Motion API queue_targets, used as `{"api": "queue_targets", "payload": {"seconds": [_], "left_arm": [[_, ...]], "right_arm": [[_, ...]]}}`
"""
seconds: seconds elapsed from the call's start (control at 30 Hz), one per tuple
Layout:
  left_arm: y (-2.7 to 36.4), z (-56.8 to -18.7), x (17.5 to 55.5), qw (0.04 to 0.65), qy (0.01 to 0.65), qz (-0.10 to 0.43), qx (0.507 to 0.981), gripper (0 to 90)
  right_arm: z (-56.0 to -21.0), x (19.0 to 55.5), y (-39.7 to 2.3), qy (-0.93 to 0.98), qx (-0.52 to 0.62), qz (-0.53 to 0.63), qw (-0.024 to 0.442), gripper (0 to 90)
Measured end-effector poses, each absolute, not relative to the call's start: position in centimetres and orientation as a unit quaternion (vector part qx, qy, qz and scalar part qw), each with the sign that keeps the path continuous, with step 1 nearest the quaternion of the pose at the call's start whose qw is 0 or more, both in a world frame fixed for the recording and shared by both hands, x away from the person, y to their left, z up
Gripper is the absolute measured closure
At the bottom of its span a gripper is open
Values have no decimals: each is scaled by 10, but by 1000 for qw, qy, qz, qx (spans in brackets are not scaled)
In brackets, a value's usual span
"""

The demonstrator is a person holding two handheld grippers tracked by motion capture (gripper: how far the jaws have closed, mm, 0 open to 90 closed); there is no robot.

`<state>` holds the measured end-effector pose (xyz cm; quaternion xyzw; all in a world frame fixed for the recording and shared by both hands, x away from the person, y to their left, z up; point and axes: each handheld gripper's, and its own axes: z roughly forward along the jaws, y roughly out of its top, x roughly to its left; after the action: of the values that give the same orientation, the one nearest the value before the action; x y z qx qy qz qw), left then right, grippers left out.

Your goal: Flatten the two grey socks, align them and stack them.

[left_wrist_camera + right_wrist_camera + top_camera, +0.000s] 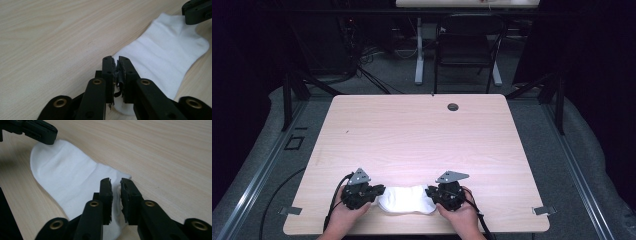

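Note:
A white sock [404, 199] lies flat near the table's front edge, stretched left to right between my two grippers. My left gripper [373, 192] is at its left end. In the left gripper view the jaws are pressed together on the sock's [162, 52] edge, the left gripper [116, 62] shut on it. My right gripper [432, 192] is at the right end. In the right gripper view the right gripper [116, 185] stands a narrow gap apart over the sock's [67, 175] end, with white fabric showing between the jaws.
The light wooden table [417, 130] has a round cable hole [453, 106] near its far edge. A black chair [464, 47] and a white table leg [419, 55] stand beyond it. Each gripper trails a black cable [334, 202] over the front edge.

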<state>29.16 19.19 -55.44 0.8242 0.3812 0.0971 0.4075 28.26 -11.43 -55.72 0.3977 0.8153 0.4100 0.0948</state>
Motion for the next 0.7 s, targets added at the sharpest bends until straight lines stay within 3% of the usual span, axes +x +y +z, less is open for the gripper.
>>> {"api": "queue_targets", "payload": {"seconds": [0.27,0.7], "left_arm": [[181,-548,282,418,353,84,833,707],[184,-568,280,387,354,72,848,562]], "right_arm": [[-542,273,-106,822,367,422,110,707],[-566,272,-105,839,355,402,93,619]]}}
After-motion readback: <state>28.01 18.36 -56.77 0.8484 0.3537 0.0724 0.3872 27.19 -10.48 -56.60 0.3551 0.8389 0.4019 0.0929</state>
